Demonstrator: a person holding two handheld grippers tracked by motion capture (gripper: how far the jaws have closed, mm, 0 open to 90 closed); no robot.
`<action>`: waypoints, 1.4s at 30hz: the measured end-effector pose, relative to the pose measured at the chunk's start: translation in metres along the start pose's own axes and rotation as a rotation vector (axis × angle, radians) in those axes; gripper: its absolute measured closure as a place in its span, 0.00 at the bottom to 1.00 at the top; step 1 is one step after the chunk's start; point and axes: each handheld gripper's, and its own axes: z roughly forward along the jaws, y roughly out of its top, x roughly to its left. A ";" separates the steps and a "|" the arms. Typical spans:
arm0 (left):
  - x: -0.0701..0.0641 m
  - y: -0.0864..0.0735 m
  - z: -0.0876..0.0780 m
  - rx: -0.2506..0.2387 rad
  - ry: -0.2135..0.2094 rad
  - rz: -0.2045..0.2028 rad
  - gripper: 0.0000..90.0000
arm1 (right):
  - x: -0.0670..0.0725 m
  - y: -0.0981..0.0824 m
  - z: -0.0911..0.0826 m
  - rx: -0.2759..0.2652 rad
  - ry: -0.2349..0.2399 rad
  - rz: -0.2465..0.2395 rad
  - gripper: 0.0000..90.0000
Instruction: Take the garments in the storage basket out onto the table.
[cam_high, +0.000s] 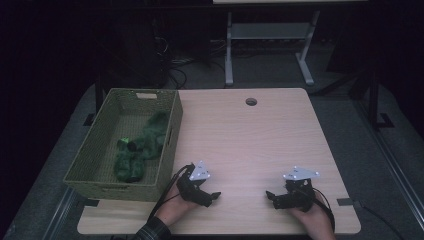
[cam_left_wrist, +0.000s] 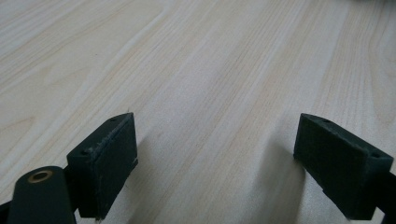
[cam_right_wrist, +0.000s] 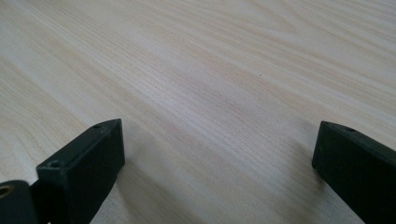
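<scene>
In the high view a green woven basket stands on the left part of the light wooden table, and a green plush toy lies inside it. My left gripper rests low near the table's front edge, just right of the basket's front corner, pointing right. My right gripper rests near the front right, pointing left toward the other. In the left gripper view the left gripper stands open over bare wood. In the right gripper view the right gripper is open too, nothing between its jaws.
A round cable hole sits near the table's far edge. Beyond the table stands a grey metal frame on a dark floor with cables. The basket's right wall is close to my left hand.
</scene>
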 end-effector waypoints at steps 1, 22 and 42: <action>0.000 0.000 0.000 0.000 0.001 0.000 0.14 | 0.000 0.000 0.000 0.000 0.000 0.000 0.02; 0.003 0.008 -0.002 0.049 -0.017 0.002 0.15 | 0.000 0.000 0.000 0.002 0.002 0.003 0.02; 0.008 0.016 -0.016 -0.008 -0.040 -0.043 0.15 | 0.000 0.000 0.000 0.002 0.003 0.004 0.02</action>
